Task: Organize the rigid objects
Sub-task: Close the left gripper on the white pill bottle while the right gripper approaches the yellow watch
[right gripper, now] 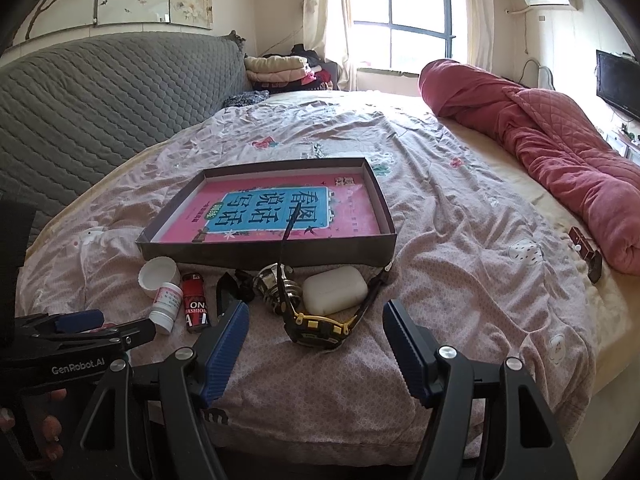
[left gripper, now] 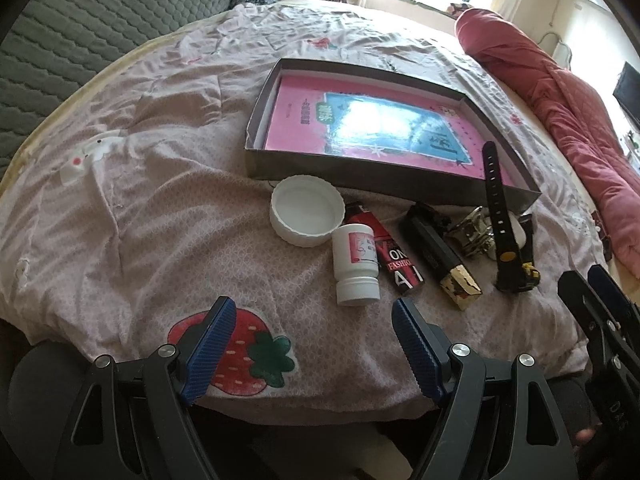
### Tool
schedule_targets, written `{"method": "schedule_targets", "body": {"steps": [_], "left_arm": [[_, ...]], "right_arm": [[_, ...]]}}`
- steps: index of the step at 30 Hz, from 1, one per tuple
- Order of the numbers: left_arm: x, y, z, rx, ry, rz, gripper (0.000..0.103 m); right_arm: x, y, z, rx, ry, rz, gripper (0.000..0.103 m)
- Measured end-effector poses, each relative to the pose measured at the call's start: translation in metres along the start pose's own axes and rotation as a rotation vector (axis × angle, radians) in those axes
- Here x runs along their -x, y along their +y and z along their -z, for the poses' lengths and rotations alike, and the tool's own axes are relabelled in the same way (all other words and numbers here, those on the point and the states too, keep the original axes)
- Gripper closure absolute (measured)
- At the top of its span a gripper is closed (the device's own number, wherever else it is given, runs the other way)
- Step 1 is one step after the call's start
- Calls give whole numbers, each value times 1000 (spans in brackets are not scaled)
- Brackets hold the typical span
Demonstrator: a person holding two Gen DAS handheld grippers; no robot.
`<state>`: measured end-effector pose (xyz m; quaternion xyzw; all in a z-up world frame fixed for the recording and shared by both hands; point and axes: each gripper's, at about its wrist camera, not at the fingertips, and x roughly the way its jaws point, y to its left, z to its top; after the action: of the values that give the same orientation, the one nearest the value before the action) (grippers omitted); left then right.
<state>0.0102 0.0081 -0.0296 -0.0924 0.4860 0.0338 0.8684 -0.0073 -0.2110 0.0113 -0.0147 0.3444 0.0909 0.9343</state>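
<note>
Earbud case (left gripper: 520,234) mostly hidden behind watch strap (left gripper: 494,184); bottle (right gripper: 166,300) label txt too small.

A bed (right gripper: 460,240), covered with a pink patterned quilt, filled mid-frame. A shallow grey box (right gripper: 272,246) sat at centre. Along the box's near edge lay a white lid (right gripper: 158,272), a white pill bottle (right gripper: 165,304), a red lighter (right gripper: 195,300), a black case (left gripper: 440,252), a yellow-and-black watch (right gripper: 316,326) and a white earbud case (right gripper: 334,290). A rolled red duvet (right gripper: 540,140) lay at upper right.
</note>
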Motion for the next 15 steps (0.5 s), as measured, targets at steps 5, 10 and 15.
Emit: {"method": "schedule_targets", "body": {"steps": [5,10,15], "left_arm": [[-12,1,-4,11,34,-6,22],[-20,0,-7,9,49,8,22],[-26,-3,-11,-1,53,24,31]], "right_arm": [[-13,2,1,32,48,-6,34],[-30,16,2,139,94,4,34],[-38,26,3,253,146,51,34]]}}
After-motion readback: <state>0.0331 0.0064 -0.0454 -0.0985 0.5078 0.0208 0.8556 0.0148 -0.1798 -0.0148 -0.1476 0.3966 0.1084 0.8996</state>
